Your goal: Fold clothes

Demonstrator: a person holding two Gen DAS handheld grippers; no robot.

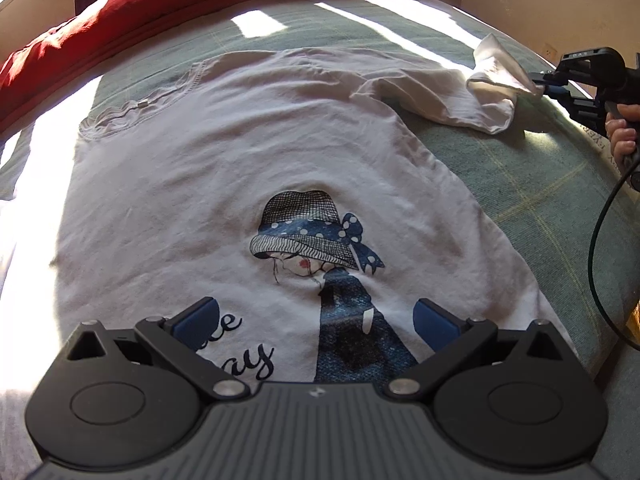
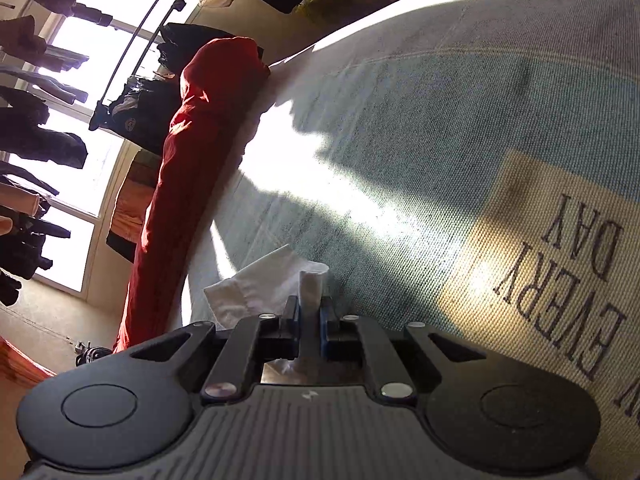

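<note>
Pinching the sleeve (image 1: pixel 496 80) of the white shirt (image 1: pixel 240 168), the right tongs (image 2: pixel 309 312) are closed tight on its cuff near the bed's (image 1: pixel 520 168) right edge. The left tongs (image 1: pixel 316 320) hover wide open and empty over the shirt's print. Likely next: carry the sleeve inward across the body.

We are in a home, in a bedroom: a bed (image 1: pixel 500 184) under a green checked cover, a red pillow (image 1: pixel 160 4) at its head, and clothes (image 2: pixel 36 140) hanging on a rack before a sunlit window (image 2: pixel 100 92)
</note>
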